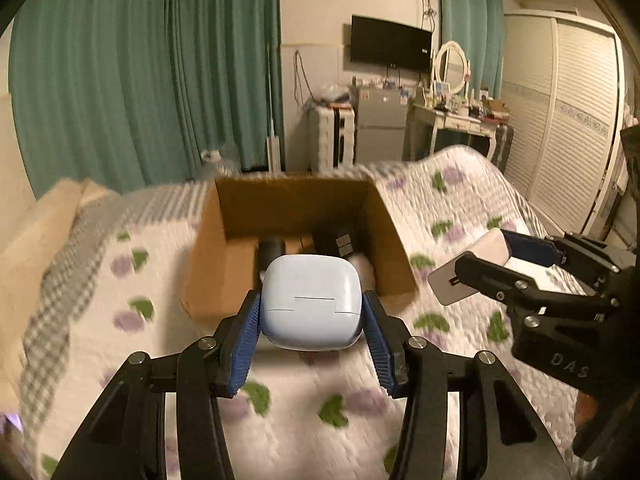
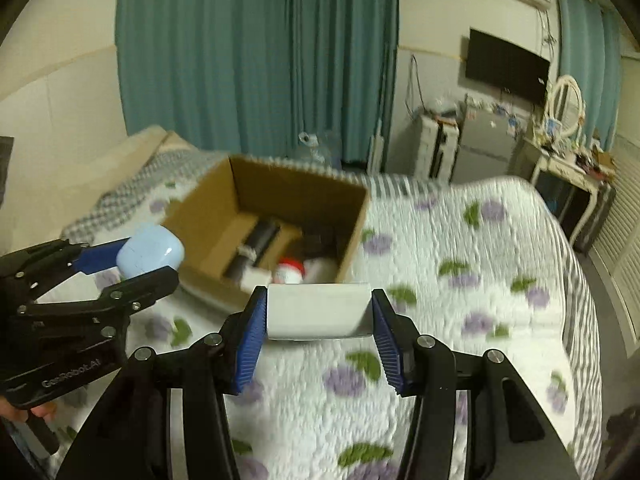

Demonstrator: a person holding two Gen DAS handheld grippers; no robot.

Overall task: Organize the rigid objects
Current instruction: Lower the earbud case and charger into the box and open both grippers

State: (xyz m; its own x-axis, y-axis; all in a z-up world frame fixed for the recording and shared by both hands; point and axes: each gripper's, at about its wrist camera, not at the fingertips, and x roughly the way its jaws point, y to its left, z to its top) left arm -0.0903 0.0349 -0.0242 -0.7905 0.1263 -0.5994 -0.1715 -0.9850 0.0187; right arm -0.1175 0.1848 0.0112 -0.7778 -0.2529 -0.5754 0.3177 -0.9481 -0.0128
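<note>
My left gripper (image 1: 312, 320) is shut on a light blue rounded case (image 1: 310, 300), held above the quilt just before an open cardboard box (image 1: 208, 256). It also shows in the right wrist view (image 2: 150, 254). My right gripper (image 2: 318, 320) is shut on a white rectangular block (image 2: 318, 310), held above the quilt to the right of the box (image 2: 208, 208); in the left wrist view the block (image 1: 468, 272) shows at right. Inside the box lie a black cylinder (image 2: 256, 244), a red and white object (image 2: 290, 270) and other dark items.
The box stands on a bed with a white quilt (image 2: 460, 280) printed with purple and green. A beige pillow (image 1: 36, 240) lies at left. Teal curtains (image 1: 140, 72), a small fridge (image 1: 380, 124), a dressing table (image 1: 460, 120) and a white wardrobe (image 1: 568, 120) stand beyond the bed.
</note>
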